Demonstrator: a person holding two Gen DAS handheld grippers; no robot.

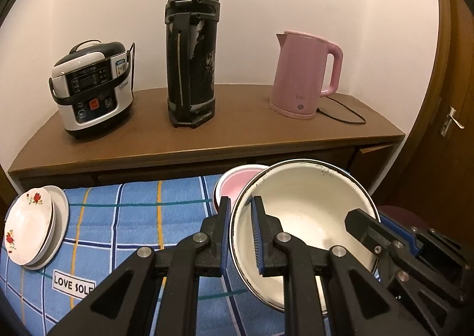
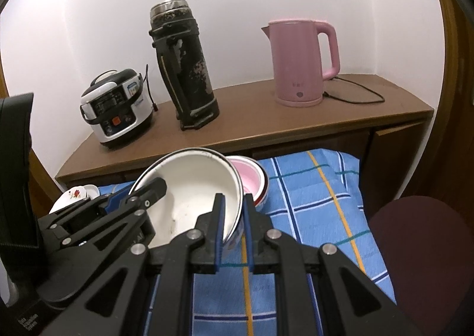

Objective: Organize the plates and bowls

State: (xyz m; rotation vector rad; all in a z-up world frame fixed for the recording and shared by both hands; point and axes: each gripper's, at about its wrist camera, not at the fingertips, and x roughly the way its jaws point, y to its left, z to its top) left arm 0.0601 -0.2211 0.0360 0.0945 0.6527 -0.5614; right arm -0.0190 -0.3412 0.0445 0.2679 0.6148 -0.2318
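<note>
**Both tongs clamped on the white bowl's rim**

From my seat I saw the left gripper (image 1: pixel 240 235) closed on the near-left rim of the white enamel bowl (image 1: pixel 308 211), one blue pad outside the wall and one inside; the right gripper (image 2: pixel 234 229) pinched the opposite rim of the same bowl (image 2: pixel 189 187) in the same way, jaws nearly together with only the thin wall between them; the bowl sat tilted between my two tools, above the blue checked cloth (image 1: pixel 133 217); whether its base touched the cloth I could not tell. Just behind it stood a pink bowl (image 1: pixel 234 184) with a white rim, partly hidden; in the right wrist view that pink bowl (image 2: pixel 251 178) showed just past the white one's edge. Well to the left on the cloth lay a stack of flowered plates (image 1: pixel 29 226), leaning on one another. Beyond the cloth ran a brown wooden counter (image 1: pixel 237 131) carrying a rice cooker (image 1: pixel 91 90), a tall black thermos (image 1: pixel 191 54) and a pink kettle (image 1: pixel 305 75) with its cord trailing; a dark red seat (image 2: pixel 420 247) sat at the right of the cloth.
</note>
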